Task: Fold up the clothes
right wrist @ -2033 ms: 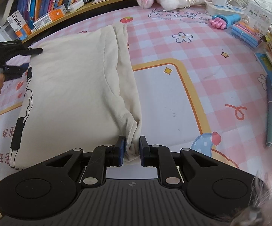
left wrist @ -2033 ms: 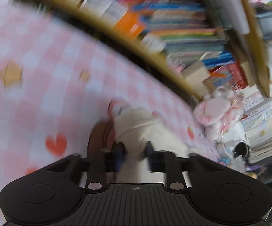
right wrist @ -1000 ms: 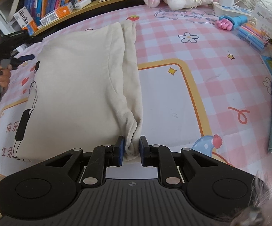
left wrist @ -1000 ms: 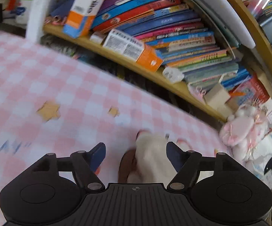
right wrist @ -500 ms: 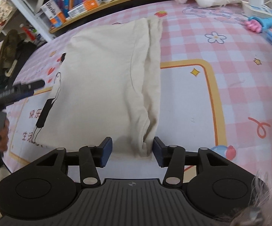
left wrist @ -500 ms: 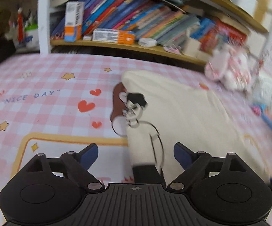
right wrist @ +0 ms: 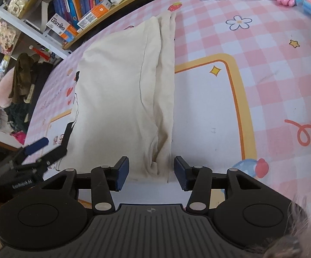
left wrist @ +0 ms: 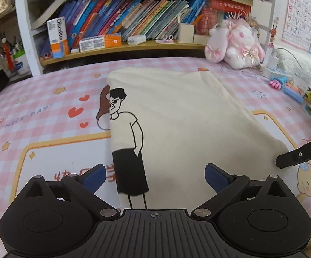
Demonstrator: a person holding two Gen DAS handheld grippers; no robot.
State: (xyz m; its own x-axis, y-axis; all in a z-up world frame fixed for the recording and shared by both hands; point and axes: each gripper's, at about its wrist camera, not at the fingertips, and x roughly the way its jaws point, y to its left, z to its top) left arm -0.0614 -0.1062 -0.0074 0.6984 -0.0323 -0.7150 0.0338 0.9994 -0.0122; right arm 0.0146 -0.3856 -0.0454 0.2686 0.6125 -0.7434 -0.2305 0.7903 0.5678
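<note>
Left tongs (left wrist: 155,177): your blue pads are spread wide, gripping nothing, poised over the near hem of the shirt at 6 o'clock.
Right tongs (right wrist: 150,173): spread apart too, straddling the near corner of the folded edge without pinching it.
Cream shirt (left wrist: 187,124): lying folded flat on the pink checked tabletop (left wrist: 48,111), cartoon figure print (left wrist: 126,142) along its 9 o'clock edge.
Folded edge (right wrist: 164,99): a doubled strip runs from 6 toward 12 o'clock.
Plush bunny (left wrist: 234,44): at 1 o'clock, beyond the shirt.
Bookshelf (left wrist: 121,28): along 12 o'clock, packed with books.
</note>
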